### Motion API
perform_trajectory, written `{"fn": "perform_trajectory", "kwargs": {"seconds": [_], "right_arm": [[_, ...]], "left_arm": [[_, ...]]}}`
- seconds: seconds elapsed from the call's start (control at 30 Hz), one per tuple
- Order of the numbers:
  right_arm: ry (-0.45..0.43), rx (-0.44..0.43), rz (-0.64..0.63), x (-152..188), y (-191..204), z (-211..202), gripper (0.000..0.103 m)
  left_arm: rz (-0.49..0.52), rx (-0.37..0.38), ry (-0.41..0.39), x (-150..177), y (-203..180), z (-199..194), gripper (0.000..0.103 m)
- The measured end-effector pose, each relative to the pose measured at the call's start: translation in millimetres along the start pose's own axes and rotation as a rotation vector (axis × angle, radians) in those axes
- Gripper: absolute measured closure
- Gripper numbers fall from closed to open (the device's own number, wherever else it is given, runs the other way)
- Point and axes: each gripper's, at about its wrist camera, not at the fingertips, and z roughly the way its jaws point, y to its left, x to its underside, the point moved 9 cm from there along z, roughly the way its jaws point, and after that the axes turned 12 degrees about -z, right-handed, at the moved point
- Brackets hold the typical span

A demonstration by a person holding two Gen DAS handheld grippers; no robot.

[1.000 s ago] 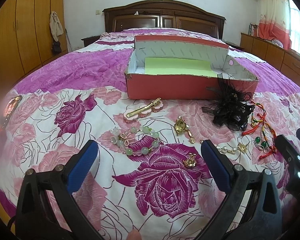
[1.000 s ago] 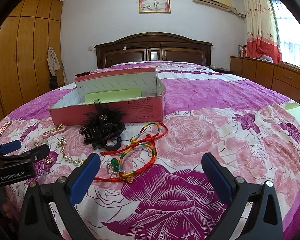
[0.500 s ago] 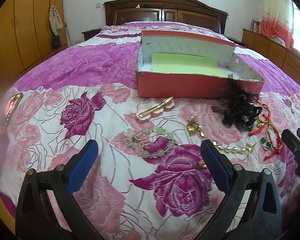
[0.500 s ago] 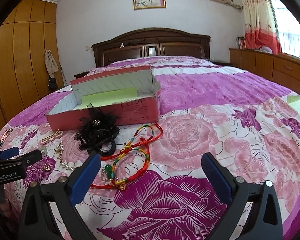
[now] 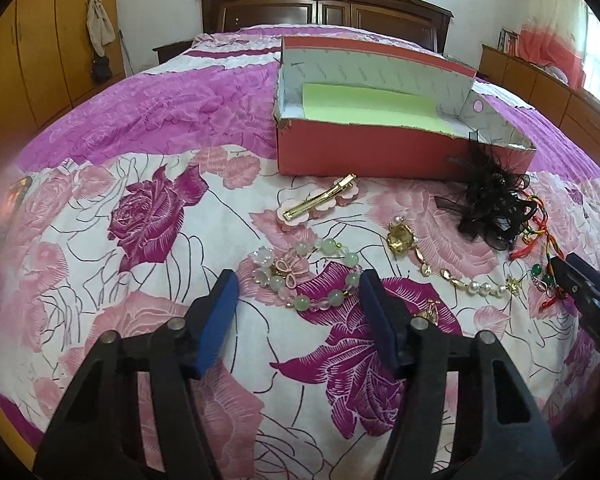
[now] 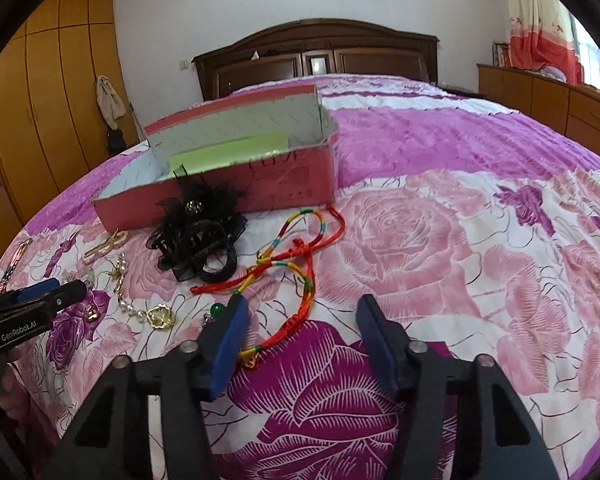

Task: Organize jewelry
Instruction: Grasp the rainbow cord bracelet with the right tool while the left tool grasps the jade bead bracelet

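Left wrist view: we have put nothing away yet.
The red box (image 5: 364,156) holds only a green sheet; the bead bracelet (image 5: 306,276), gold clip (image 5: 320,202), pearl chain (image 5: 452,276) and black hairpiece (image 5: 492,212) lie on the bed (image 5: 100,200) near it. Left gripper (image 5: 296,320) and right gripper (image 6: 300,338) jaws are closing, apart, on nothing. Only the right wrist view shows the red cord (image 6: 296,256) whole.
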Motion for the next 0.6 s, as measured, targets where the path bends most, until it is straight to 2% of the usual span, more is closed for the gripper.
{"fn": "perform_trajectory", "kwargs": {"seconds": [0.2,0.3,0.43,0.53,0.6], "right_arm": [[0.049,-0.021,0.028,5,-4,10,0.045],[0.054,-0.017,0.035,5,-5,10,0.051],[0.065,-0.004,0.048,3,-13,9,0.075],[0.071,-0.001,0.062,2,-19,7,0.091],[0.07,-0.004,0.062,1,-20,5,0.093]], "left_arm": [[0.021,-0.005,0.043,3,0,12,0.047],[0.037,-0.005,0.065,4,1,16,0.046],[0.029,0.011,0.082,2,2,15,0.048],[0.018,0.026,0.074,0,2,9,0.062],[0.02,0.041,0.069,-1,2,5,0.067]]}}
